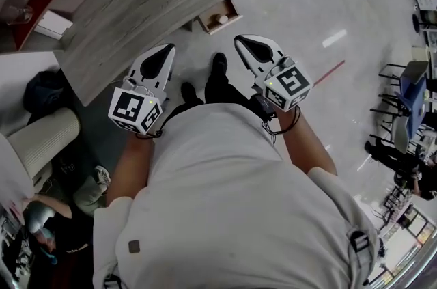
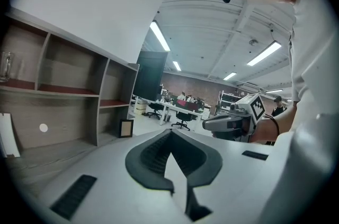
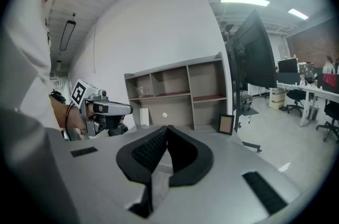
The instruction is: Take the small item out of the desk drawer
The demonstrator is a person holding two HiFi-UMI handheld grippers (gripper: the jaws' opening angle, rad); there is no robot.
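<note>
The left claw [image 1: 168, 48] and the right claw [image 1: 240, 42] are held side by side in front of the person's white shirt [image 1: 225, 199]. Each has its jaws pressed together on nothing. Ahead of them stands a grey wood-grain table [image 1: 136, 14]. Its small light wooden drawer [image 1: 234, 7] is pulled open below the table's edge. A small round pale item [image 1: 222, 19] lies inside, apart from both claws.
</note>
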